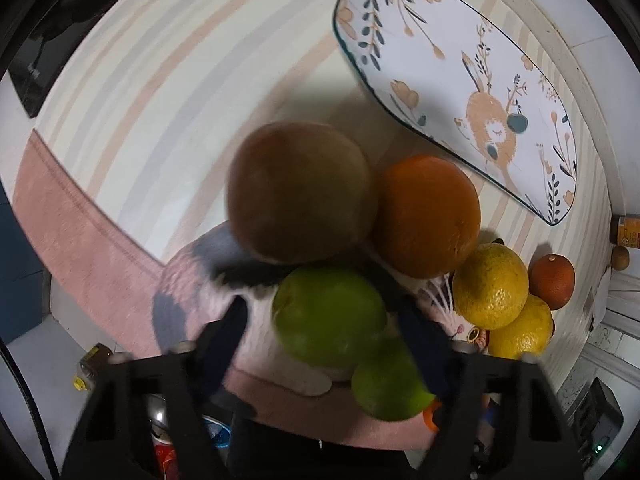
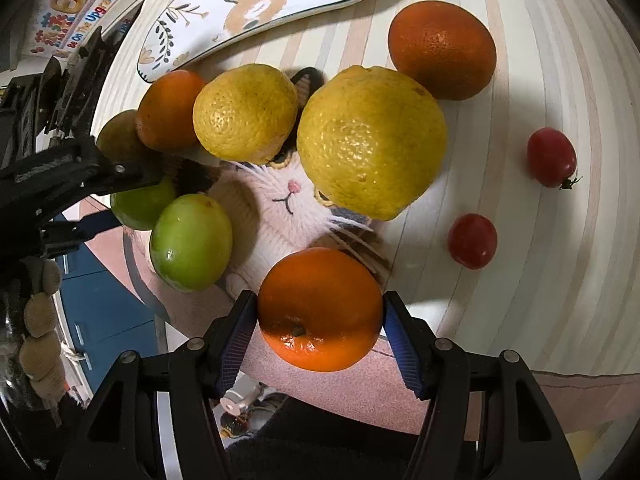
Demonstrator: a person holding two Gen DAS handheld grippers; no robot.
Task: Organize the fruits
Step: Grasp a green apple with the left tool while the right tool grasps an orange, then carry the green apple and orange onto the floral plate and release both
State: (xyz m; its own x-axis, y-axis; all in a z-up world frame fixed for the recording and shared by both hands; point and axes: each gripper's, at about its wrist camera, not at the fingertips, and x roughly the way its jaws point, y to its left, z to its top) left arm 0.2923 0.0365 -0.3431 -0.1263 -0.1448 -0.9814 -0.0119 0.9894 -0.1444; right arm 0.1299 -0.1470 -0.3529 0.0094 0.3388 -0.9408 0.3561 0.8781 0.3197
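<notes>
In the right wrist view my right gripper (image 2: 320,316) is shut on an orange (image 2: 320,308) above the cat-face mat (image 2: 280,208). Two yellow lemons (image 2: 372,140) (image 2: 246,112), two green fruits (image 2: 192,240), another orange (image 2: 168,108) and a darker orange (image 2: 442,48) lie on and around the mat. In the left wrist view my left gripper (image 1: 320,304) stands open around a green fruit (image 1: 330,316); whether its pads touch it I cannot tell. A brown fruit (image 1: 300,192) and an orange (image 1: 428,216) lie just beyond.
A white floral plate (image 1: 460,80) lies at the back on the striped tablecloth (image 1: 160,100). Two red cherry tomatoes (image 2: 552,156) (image 2: 472,240) lie right of the mat. The table edge runs close in front of both grippers, with floor clutter below.
</notes>
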